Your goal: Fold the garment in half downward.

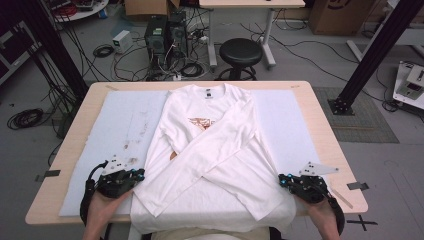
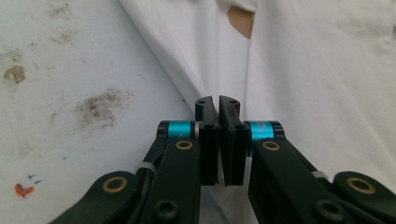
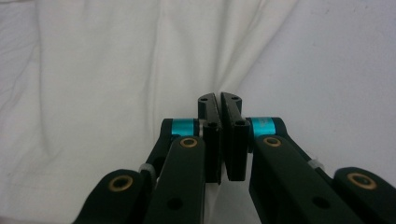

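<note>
On table (image 1: pixel 320 125), white long-sleeved shirt (image 1: pixel 210 150) lies flat at centre over pale mat (image 1: pixel 115 125), sleeves crossed over front, collar at far edge. Left gripper (image 1: pixel 139 176) at shirt's near-left edge, jaws pressed together, fabric pinch not discernible. Right gripper (image 1: pixel 283 180) at near-right edge, jaws likewise pressed together.

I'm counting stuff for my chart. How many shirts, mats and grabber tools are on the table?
White long-sleeved shirt: 1
White mat under it: 1
Black grippers, both shut: 2 (left gripper, right gripper)
Total: 4
</note>
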### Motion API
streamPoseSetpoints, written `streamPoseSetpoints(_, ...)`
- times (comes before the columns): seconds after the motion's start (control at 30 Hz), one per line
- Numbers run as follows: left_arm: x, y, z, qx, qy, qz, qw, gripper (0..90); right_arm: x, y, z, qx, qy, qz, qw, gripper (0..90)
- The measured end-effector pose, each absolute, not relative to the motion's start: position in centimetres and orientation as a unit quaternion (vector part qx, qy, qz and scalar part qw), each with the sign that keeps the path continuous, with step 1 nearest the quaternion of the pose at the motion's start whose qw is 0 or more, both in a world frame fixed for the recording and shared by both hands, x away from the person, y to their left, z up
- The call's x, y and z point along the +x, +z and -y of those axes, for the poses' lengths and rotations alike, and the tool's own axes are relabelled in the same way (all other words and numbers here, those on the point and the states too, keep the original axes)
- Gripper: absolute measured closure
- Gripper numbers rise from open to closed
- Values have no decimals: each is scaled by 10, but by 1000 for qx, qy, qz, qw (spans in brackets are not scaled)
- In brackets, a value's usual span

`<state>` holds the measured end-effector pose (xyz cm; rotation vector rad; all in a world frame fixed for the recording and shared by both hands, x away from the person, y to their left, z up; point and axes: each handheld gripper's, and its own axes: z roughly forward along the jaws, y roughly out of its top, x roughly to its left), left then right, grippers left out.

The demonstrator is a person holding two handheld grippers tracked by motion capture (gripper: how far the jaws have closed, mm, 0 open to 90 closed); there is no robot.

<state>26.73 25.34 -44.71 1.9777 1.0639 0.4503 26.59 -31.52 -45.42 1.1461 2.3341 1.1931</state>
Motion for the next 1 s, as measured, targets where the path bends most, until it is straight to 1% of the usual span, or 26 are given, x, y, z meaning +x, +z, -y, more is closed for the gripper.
streamPoseSetpoints(0.23,259,-444,-254,794,179,-409,413,866,257,-455,316,385,413,-814,136,887)
streamPoseSetpoints(0.5,243,-446,-259,796,159,-398,428,866,240,-455,326,378,421,-816,117,887)
streamPoseSetpoints(0.77,227,-446,-259,806,146,-382,427,866,225,-454,330,362,422,-825,102,887)
streamPoseSetpoints(0.97,227,-444,-261,795,146,-388,443,862,223,-455,332,361,425,-824,102,881)
streamPoseSetpoints(1.0,227,-444,-262,790,147,-391,449,831,224,-454,331,362,429,-820,109,858)
